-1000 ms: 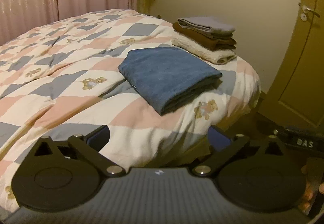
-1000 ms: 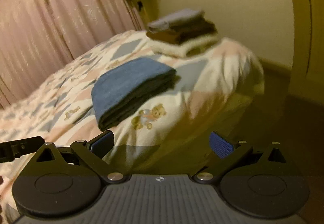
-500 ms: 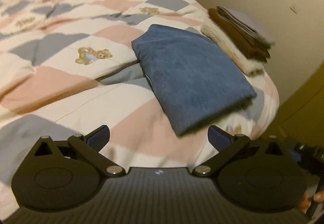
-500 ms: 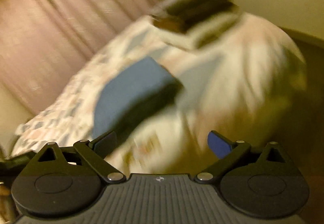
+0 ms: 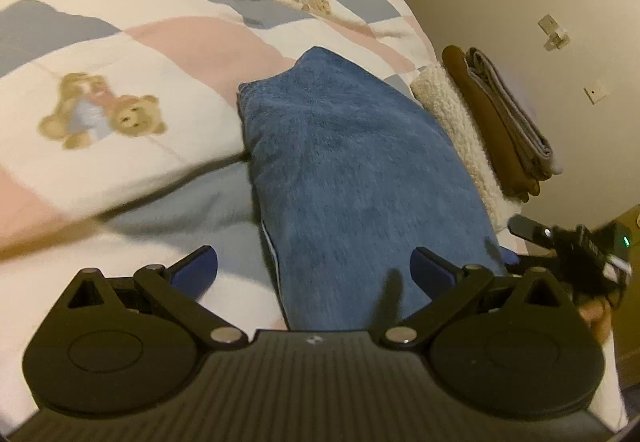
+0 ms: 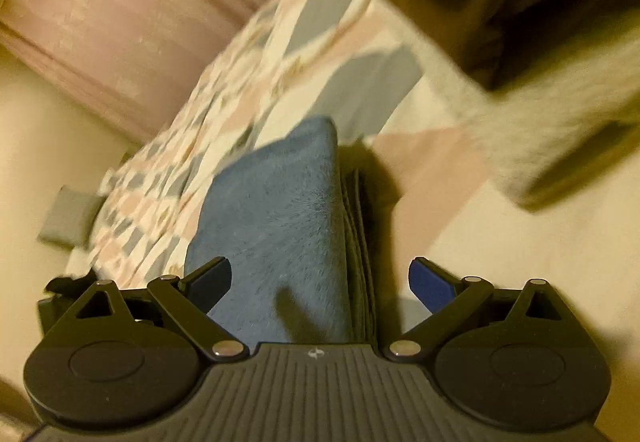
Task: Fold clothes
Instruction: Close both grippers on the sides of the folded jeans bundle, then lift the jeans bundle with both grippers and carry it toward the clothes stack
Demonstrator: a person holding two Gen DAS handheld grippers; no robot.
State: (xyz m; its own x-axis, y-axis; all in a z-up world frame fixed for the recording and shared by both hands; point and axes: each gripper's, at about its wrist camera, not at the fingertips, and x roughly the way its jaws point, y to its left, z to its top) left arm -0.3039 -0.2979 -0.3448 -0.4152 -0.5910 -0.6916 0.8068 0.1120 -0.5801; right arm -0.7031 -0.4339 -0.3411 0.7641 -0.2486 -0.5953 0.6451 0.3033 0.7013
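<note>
left gripper (image 5: 314, 268) released | right gripper (image 6: 320, 278) released | towel (image 5: 360, 182) at bed (image 5: 120, 42) edge | risk: shallow pinch unfolds layers

A: In the right wrist view, what is the dark mass at upper right?

B: The stack of folded clothes (image 6: 532, 34), but motion blur smears it and the top and right edges cut it off, so its layers cannot be told apart there.

A: And the blue folded towel (image 6: 276, 226)?

B: Its near end is hidden behind the gripper body at lower centre, in both views.

A: Whose fingers (image 5: 596, 316) are those at the right edge of the left wrist view?

B: A person's, mostly hidden behind the right gripper (image 5: 568, 242), whose jaws are largely out of sight.
</note>
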